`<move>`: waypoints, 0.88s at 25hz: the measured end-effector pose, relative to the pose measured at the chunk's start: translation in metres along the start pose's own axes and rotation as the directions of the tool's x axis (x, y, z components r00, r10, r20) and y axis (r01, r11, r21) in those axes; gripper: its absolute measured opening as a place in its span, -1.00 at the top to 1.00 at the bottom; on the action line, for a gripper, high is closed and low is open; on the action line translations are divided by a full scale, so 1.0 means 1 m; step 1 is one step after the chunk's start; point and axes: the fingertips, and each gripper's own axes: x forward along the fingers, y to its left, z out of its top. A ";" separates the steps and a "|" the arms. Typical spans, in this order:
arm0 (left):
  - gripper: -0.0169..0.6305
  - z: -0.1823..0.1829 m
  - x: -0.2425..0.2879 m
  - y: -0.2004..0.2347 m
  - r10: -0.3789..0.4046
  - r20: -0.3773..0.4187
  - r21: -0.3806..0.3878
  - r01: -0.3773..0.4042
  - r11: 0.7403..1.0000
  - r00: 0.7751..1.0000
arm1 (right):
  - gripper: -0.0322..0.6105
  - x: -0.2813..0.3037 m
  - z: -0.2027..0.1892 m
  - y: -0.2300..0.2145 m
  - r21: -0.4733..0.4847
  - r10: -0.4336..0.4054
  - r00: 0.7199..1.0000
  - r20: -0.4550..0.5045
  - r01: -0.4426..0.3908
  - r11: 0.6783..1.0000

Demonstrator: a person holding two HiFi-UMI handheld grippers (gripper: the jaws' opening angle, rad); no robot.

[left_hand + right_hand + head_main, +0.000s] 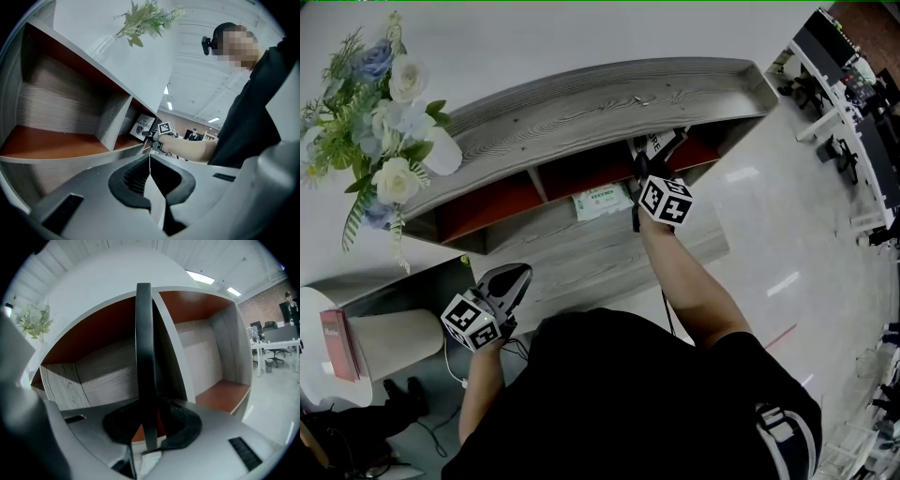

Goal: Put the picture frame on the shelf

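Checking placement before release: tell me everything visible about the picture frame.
The picture frame is slim and black-edged, upright, clamped edge-on in the right gripper. Its pale front carries a dark print with the word NATURE. It stands at the right-hand compartment of the shelf; whether its base touches the reddish floor cannot be told.

Grey wood-grain on shelf (609, 103) outside, rust-red inside compartments. Black edge on picture frame (143, 357), pale face with dark lettering. Light grey bodies, black jaw pads on left gripper (150, 180) and right gripper (150, 430). Black squares on white on marker cubes (666, 200). White and pale blue blooms, green leaves on flowers (384, 122). White with green print on pack (602, 200) in shelf. Black on person's top (619, 403). Pale grey gloss on floor (787, 216), one red line. Pinkish red on book (337, 344).
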 end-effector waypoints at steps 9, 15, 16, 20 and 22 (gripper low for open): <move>0.89 0.001 -0.005 -0.007 0.002 0.014 0.002 -0.002 1.000 1.000 | 0.60 -0.011 -0.005 0.001 0.000 0.004 1.000 -0.007 -0.004 1.000; 0.89 0.002 -0.006 -0.012 0.001 0.022 0.013 -0.001 1.000 1.000 | 0.59 -0.020 -0.008 -0.001 -0.006 -0.002 1.000 -0.013 0.002 1.000; 0.89 0.002 -0.006 -0.013 0.000 0.022 0.016 0.000 1.000 1.000 | 0.59 -0.021 -0.008 -0.002 -0.008 -0.003 1.000 -0.014 0.003 1.000; 0.89 0.002 -0.006 -0.017 -0.011 0.024 0.038 0.010 0.999 1.000 | 0.58 -0.027 -0.009 -0.003 -0.013 -0.001 1.000 -0.015 0.001 1.000; 0.88 0.002 -0.007 -0.019 -0.008 0.028 0.035 0.007 0.999 1.000 | 0.58 -0.029 -0.010 -0.003 -0.014 -0.001 1.000 -0.017 0.001 1.000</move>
